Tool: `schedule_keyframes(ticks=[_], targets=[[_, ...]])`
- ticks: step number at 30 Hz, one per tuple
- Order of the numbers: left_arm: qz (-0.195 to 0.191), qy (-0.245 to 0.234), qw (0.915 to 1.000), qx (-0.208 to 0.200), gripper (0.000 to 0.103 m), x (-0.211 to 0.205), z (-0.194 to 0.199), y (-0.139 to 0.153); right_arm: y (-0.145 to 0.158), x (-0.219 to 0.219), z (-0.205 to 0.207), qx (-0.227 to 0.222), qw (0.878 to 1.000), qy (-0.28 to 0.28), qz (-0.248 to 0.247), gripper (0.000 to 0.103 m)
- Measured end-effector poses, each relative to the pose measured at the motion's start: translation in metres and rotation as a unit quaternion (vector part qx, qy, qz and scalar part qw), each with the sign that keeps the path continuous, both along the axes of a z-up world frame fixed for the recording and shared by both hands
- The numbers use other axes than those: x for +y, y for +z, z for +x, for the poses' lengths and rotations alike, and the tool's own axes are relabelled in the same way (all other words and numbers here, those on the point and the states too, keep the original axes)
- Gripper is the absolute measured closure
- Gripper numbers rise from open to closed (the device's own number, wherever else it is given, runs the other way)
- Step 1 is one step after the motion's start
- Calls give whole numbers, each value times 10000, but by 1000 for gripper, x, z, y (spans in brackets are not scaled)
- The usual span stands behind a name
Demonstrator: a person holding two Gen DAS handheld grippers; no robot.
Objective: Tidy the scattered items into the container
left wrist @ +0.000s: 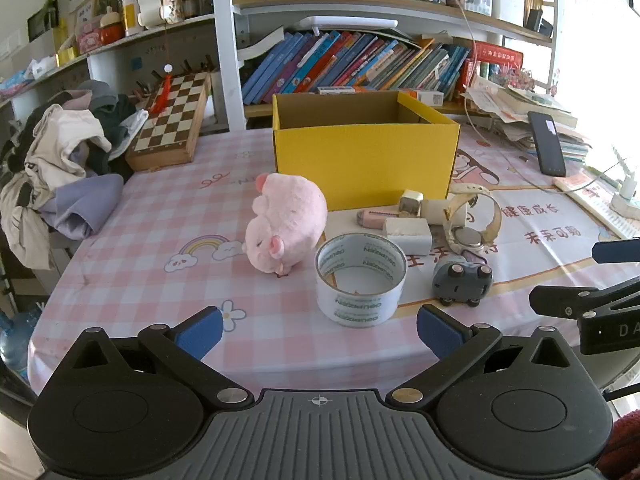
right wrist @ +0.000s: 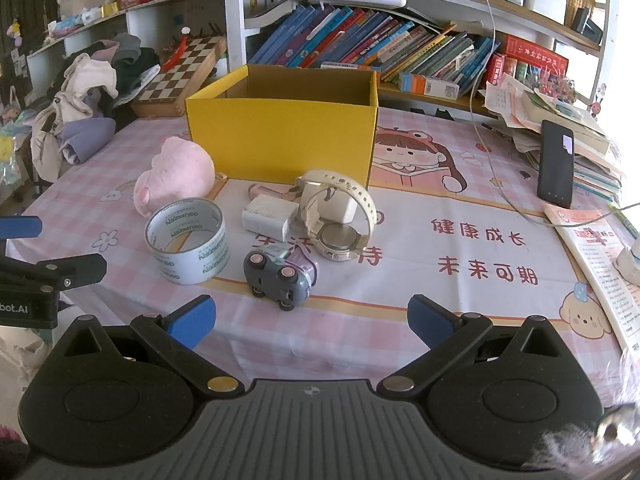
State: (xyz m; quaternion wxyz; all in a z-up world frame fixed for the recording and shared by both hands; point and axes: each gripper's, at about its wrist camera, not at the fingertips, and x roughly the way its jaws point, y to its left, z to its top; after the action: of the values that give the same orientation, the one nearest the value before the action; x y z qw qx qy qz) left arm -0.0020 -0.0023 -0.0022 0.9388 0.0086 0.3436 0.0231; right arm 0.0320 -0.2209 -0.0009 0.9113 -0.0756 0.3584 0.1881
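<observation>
Left gripper (left wrist: 320, 330) spread wide, holding nothing; right gripper (right wrist: 312, 320) likewise wide and empty. Seemingly at the very start, nothing yet picked. Just ahead of the left fingers: tape roll (left wrist: 361, 279); ahead of the right: toy car (right wrist: 278, 276). Beyond, close together: pink plush (left wrist: 286, 222), watch (right wrist: 340, 216), white block (left wrist: 408, 234), eraser (left wrist: 376, 216). Farther back, open yellow box (left wrist: 364, 160). Next, probably: close on the nearest item, lift over the box's front wall.
</observation>
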Motion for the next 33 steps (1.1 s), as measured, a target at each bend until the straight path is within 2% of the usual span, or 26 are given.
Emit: schedule_keyframes(ticks=[33], targets=[[47,19,10000,-17,0,-1,0,2,1,3,3,99,9998,159,-32,0]])
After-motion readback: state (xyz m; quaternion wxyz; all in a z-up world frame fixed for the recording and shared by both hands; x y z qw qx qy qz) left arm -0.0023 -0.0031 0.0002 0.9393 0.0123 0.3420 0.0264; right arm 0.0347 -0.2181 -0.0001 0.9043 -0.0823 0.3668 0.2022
